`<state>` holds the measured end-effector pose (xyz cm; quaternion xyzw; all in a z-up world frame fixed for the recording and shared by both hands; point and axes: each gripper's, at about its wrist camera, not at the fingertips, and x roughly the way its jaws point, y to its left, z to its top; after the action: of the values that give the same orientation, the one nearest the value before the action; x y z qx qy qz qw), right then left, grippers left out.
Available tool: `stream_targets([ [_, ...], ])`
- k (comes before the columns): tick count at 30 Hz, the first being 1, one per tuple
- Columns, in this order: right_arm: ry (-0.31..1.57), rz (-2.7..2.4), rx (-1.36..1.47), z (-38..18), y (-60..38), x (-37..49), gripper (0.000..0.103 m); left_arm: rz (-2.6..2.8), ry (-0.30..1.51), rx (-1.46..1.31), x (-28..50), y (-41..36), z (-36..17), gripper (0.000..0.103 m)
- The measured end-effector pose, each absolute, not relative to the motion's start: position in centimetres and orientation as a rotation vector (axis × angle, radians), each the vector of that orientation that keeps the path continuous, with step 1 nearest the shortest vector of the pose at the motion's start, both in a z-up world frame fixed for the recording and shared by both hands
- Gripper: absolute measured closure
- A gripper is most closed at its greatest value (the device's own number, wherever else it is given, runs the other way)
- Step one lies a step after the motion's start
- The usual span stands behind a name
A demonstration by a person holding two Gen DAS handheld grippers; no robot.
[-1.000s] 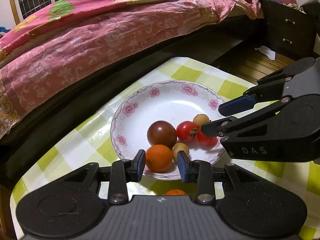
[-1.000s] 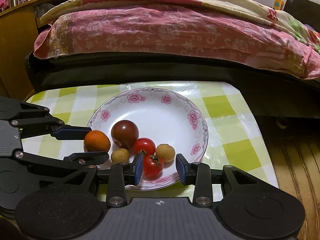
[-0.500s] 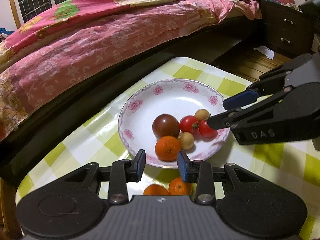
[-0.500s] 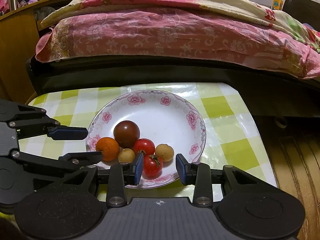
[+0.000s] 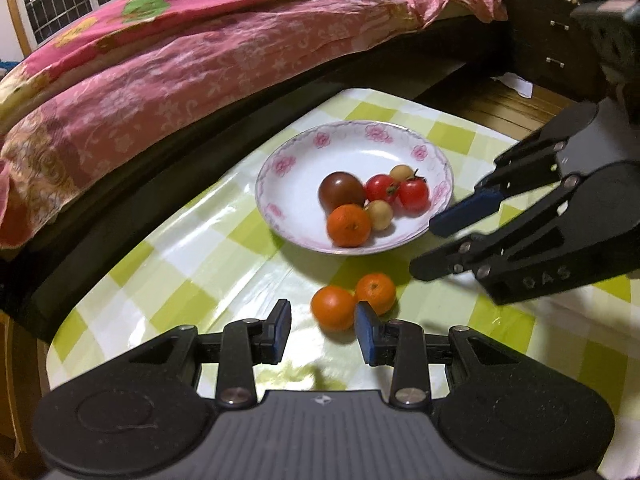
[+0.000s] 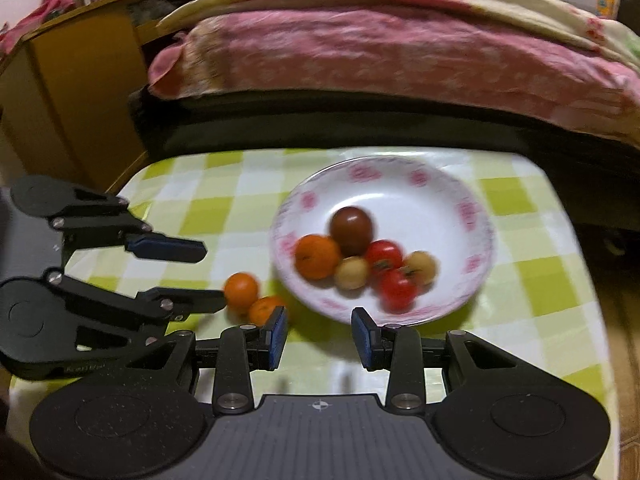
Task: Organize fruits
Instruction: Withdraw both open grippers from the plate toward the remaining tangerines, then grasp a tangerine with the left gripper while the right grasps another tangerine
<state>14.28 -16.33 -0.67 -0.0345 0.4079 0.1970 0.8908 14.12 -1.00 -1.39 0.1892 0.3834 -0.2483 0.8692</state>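
A white plate point(image 5: 304, 152) with pink flowers holds an orange point(image 5: 348, 226), a dark tomato point(image 5: 341, 190), two red tomatoes point(image 5: 412, 194) and two small tan fruits point(image 5: 380, 214). Two more oranges point(image 5: 334, 307) lie on the cloth in front of the plate, just ahead of my left gripper point(image 5: 323, 330), which is open and empty. My right gripper point(image 6: 318, 340) is open and empty, in front of the plate point(image 6: 400, 184); the two loose oranges point(image 6: 241, 289) lie by its left finger. It shows in the left wrist view point(image 5: 440, 248) right of the plate.
The table carries a green and white checked cloth point(image 5: 192, 264). A bed with a pink floral quilt point(image 5: 180, 60) runs behind the table. A dark drawer unit point(image 5: 548, 44) stands at the far right, a wooden cabinet point(image 6: 80, 112) at the far left.
Both grippers have pulled back from the plate. The two loose oranges in front of the plate have come into full view. The orange stays on the plate.
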Motion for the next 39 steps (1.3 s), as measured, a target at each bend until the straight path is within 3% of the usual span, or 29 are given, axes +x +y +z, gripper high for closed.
stream_targets([
  [17, 0.887, 0.512, -0.107, -3.9, -12.7, 16.0, 0.071, -0.528, 0.826, 0.377, 13.7, 0.2, -1.9, 0.060],
  [20, 0.897, 0.507, -0.114, -4.3, -12.7, 16.4, 0.075, -0.530, 0.832, 0.379, 13.9, -0.1, -2.1, 0.060],
  [39, 0.935, 0.432, -0.098, -3.1, -15.5, 15.4, 0.079, -0.519, 0.884, 0.374, 16.5, -2.8, -4.6, 0.060],
])
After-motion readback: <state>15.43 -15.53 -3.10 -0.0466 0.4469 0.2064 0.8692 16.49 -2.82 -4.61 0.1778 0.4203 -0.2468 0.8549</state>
